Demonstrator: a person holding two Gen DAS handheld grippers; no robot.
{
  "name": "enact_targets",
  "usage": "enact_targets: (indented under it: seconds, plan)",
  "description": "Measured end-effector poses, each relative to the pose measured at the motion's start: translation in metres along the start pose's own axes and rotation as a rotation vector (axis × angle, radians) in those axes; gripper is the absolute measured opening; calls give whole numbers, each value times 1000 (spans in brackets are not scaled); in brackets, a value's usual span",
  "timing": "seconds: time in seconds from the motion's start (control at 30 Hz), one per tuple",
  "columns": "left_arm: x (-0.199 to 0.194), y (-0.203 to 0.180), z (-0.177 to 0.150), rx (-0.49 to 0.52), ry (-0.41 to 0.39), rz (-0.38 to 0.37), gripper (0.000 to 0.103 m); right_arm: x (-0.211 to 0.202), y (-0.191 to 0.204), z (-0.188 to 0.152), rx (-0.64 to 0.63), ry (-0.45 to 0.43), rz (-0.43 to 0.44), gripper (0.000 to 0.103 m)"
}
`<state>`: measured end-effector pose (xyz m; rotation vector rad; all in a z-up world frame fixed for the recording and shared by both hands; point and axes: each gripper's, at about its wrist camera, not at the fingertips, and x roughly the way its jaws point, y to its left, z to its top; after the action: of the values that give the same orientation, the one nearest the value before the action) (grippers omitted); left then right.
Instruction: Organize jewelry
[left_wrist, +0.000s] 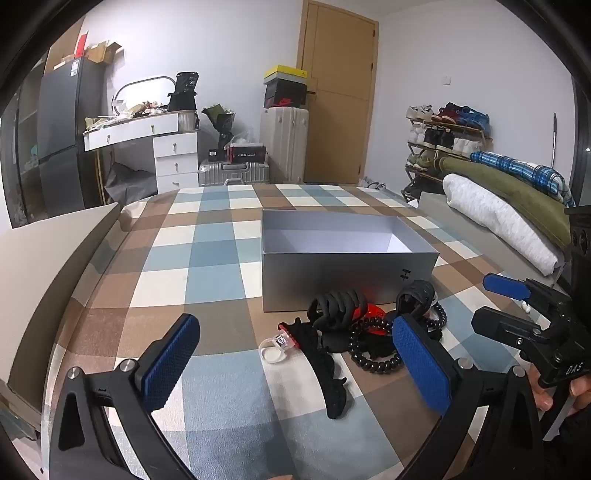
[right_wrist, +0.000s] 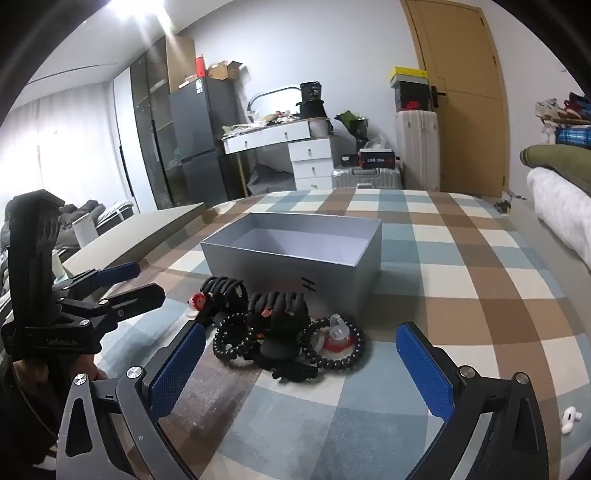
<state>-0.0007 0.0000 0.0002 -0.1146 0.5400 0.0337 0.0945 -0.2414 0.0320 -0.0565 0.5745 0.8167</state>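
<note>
An open, empty grey box (left_wrist: 343, 280) (right_wrist: 295, 266) sits on the checked bedcover. In front of it lies a pile of accessories: two black claw hair clips (left_wrist: 338, 308) (right_wrist: 277, 308), a long black clip (left_wrist: 327, 369), a black bead bracelet (left_wrist: 373, 356) (right_wrist: 332, 356), a clear ring (left_wrist: 273, 350) and red pieces (right_wrist: 338, 339). My left gripper (left_wrist: 295, 365) is open and empty, just short of the pile. My right gripper (right_wrist: 301, 373) is open and empty, also just short of the pile; it shows at the right in the left wrist view (left_wrist: 495, 306).
Folded blankets (left_wrist: 498, 206) lie along the bed's right side. A small white item (right_wrist: 569, 419) lies on the cover at the right. A beige board (left_wrist: 44, 258) borders the bed's left edge. A dresser, suitcases and a shoe rack stand beyond.
</note>
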Motion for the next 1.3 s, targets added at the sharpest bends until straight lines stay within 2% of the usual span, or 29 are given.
enact_targets:
  seconds: [1.3]
  plan:
    - [0, 0, 0, 8, 6, 5, 102, 2, 1, 0, -8, -2, 7, 103]
